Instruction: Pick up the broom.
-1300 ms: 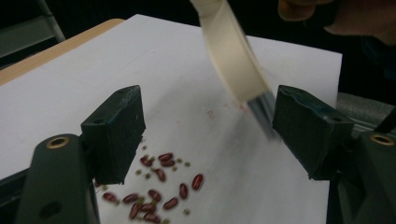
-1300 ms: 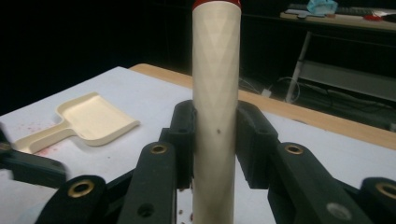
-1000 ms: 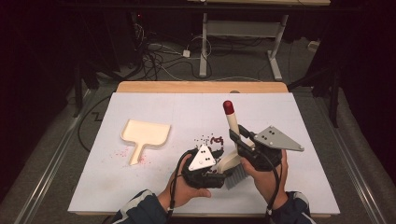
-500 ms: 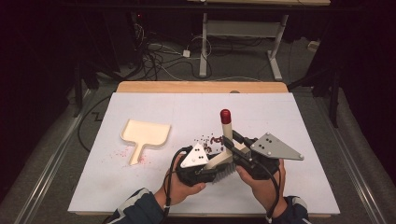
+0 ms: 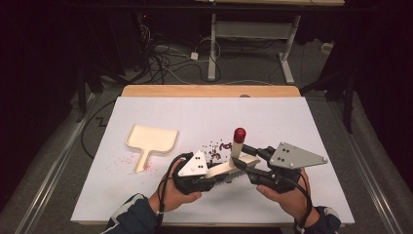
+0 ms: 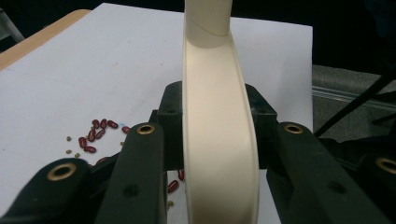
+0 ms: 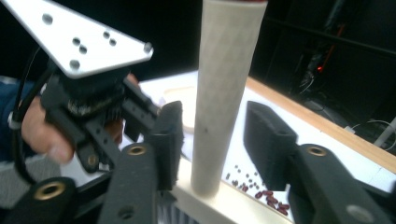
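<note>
The left tool [image 5: 214, 173] was clamped on the brush [image 5: 233, 165] body. The right tool [image 7: 212, 140] had just been opening, pads clear of the upright handle [image 7: 219, 93] between them. Beans [image 5: 216, 151] lay scattered on the tabletop [image 5: 292, 122] beside the dustpan [image 5: 152, 139].

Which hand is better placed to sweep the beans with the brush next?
Left. The left gripper clamps the brush beside the beans; the right gripper has just been opening its jaws, which stand off the handle between them.
</note>
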A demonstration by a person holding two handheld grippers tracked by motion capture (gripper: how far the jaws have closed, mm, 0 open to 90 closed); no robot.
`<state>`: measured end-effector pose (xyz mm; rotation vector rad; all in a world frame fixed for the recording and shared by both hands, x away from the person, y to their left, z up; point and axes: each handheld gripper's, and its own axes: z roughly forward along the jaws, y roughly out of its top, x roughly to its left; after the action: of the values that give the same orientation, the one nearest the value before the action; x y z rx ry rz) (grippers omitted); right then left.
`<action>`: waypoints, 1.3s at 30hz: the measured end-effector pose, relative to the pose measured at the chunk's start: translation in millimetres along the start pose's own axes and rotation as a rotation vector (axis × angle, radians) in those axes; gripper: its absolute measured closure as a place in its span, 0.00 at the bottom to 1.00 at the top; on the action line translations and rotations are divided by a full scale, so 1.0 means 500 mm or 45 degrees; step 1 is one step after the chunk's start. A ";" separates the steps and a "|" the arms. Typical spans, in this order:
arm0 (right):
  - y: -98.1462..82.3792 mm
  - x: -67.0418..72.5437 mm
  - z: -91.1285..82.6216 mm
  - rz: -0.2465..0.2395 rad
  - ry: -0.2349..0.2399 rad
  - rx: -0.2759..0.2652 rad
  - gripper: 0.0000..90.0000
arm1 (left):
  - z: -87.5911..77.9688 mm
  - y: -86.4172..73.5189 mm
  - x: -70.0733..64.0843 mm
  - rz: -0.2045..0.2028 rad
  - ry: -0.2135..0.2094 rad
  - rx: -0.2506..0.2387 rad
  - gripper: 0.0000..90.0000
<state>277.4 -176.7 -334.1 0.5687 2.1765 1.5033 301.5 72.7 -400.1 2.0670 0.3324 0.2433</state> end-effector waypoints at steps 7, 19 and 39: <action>-0.019 -0.007 0.002 -0.199 0.133 0.158 0.51 | -0.014 -0.009 0.001 0.047 -0.059 0.040 0.73; -0.076 -0.010 0.059 -0.296 0.357 0.393 0.50 | -0.020 -0.015 -0.012 0.128 -0.212 0.066 0.73; -0.094 -0.001 0.082 -0.271 0.515 0.463 0.75 | -0.026 -0.017 -0.003 0.177 -0.151 0.101 0.54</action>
<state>297.1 -161.0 -391.2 0.1342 2.7488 1.1940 294.9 87.0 -401.2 2.1753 0.1283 0.1923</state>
